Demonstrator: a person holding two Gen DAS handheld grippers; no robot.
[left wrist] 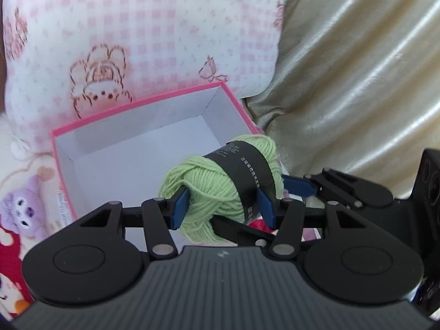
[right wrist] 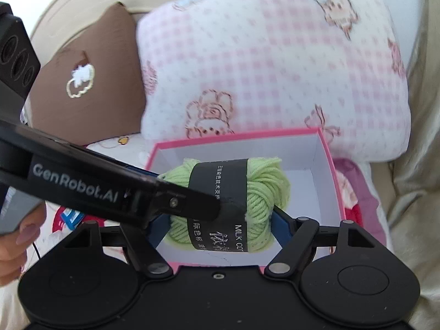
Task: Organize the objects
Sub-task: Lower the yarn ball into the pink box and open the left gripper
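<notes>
While both claws — left [left wrist: 224, 206], right [right wrist: 220, 220] — grip the green yarn [left wrist: 220, 189], cartoon-print bedding [left wrist: 16, 220] and a pink checked pillow [left wrist: 151, 27] surround them.

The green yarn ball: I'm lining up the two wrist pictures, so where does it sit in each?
Left wrist: green yarn ball low centre, between the left gripper pads, at the pink box near right corner.
Right wrist: green yarn ball low centre, between the right gripper pads, over the pink box.
Shared landmark: the pink checked pillow behind the box.
</notes>
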